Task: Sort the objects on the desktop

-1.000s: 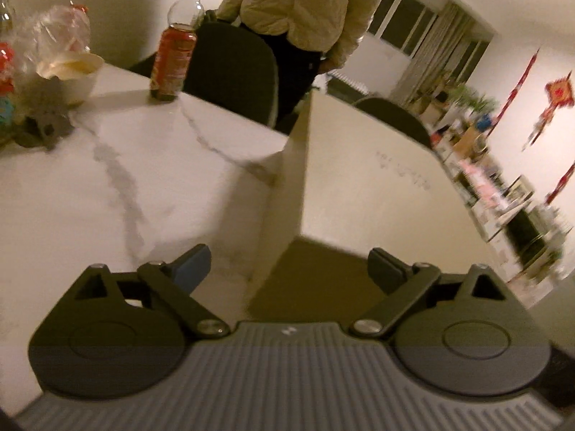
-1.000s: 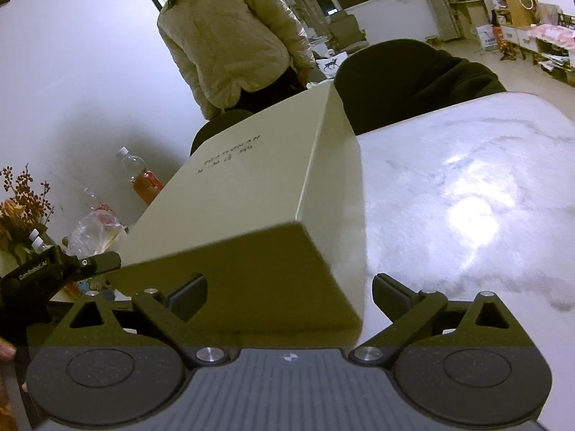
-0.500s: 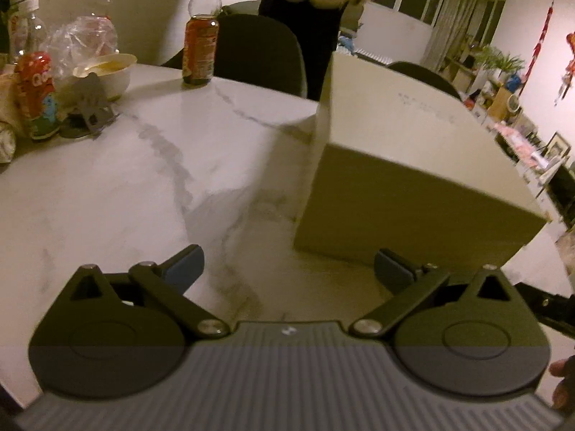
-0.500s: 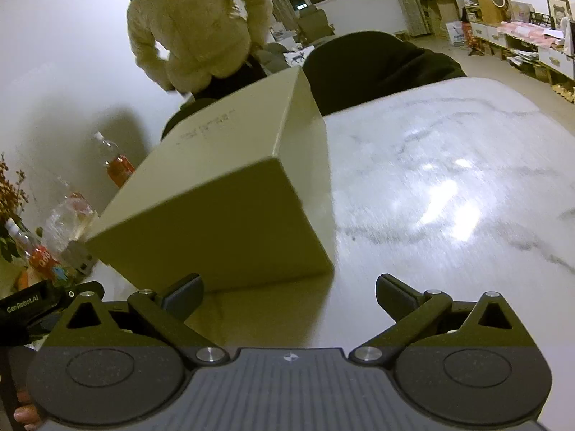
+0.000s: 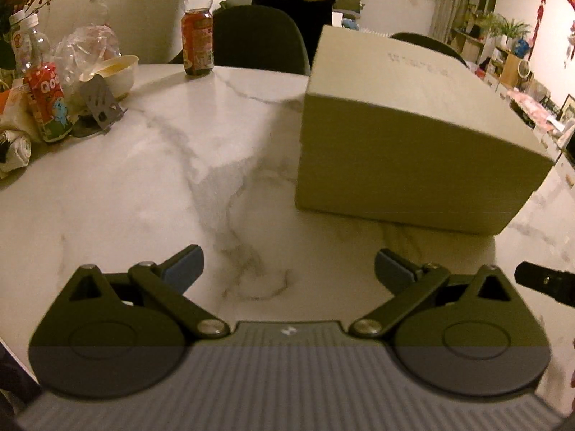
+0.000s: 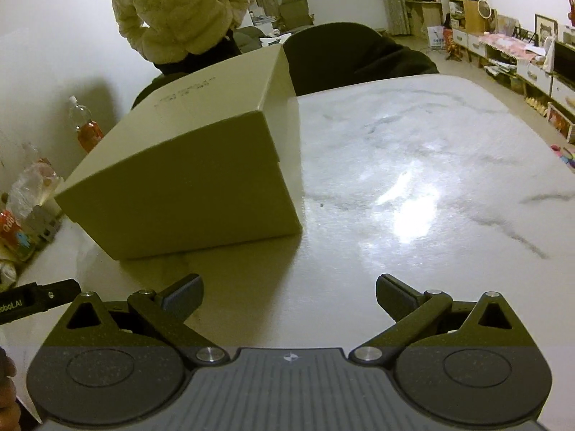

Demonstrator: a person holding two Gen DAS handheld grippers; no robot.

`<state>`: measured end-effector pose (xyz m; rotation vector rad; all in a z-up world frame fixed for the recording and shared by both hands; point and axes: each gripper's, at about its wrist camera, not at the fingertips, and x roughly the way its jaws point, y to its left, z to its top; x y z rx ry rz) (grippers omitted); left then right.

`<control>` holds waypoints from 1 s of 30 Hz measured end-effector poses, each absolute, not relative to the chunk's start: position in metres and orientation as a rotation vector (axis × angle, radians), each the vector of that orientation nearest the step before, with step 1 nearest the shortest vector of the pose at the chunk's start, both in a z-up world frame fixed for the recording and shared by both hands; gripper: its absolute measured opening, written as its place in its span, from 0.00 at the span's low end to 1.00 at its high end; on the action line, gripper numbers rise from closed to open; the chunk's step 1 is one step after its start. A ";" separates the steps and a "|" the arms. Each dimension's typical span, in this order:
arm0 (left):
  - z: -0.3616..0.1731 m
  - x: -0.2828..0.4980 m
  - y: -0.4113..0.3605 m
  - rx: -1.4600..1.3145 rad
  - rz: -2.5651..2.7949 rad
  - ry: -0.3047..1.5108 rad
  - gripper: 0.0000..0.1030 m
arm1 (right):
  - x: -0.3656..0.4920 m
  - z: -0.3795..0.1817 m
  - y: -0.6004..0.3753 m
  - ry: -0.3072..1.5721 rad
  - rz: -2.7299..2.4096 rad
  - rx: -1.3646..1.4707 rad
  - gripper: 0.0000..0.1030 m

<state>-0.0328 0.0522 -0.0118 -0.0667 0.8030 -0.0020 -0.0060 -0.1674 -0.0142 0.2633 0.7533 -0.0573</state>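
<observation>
A large closed beige cardboard box (image 5: 413, 133) rests flat on the white marble table (image 5: 143, 186); the right wrist view has the same box (image 6: 194, 176) at its left. My left gripper (image 5: 287, 269) hovers open in front of the box's near left corner, a short way back from it, with only bare table between its fingers. My right gripper (image 6: 289, 294) is open too, short of the box's near right corner, nothing between its fingers. Each gripper's tip pokes into the other's view at the edge.
At the table's far left stand a red-labelled bottle (image 5: 197, 41), a small red drink bottle (image 5: 46, 102), a bowl (image 5: 116, 73) under a plastic bag, and a grey phone stand (image 5: 102, 102). Dark chairs (image 5: 258, 41) line the far side. A person in a pale jacket (image 6: 179, 10) stands behind.
Both grippers have drawn back from the box, which was close up between their fingers a second ago and now sits flat on the table farther off.
</observation>
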 end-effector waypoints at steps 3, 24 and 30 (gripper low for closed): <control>-0.017 -0.031 0.048 -0.055 -0.005 0.817 1.00 | -0.004 -0.018 -0.168 0.770 -0.078 0.249 0.99; -0.060 -0.012 0.016 0.019 -0.060 0.773 1.00 | 0.012 -0.056 -0.144 0.743 -0.174 0.011 1.00; -0.065 -0.010 0.012 0.037 -0.070 0.718 1.00 | 0.018 -0.061 -0.144 0.706 -0.193 0.007 1.00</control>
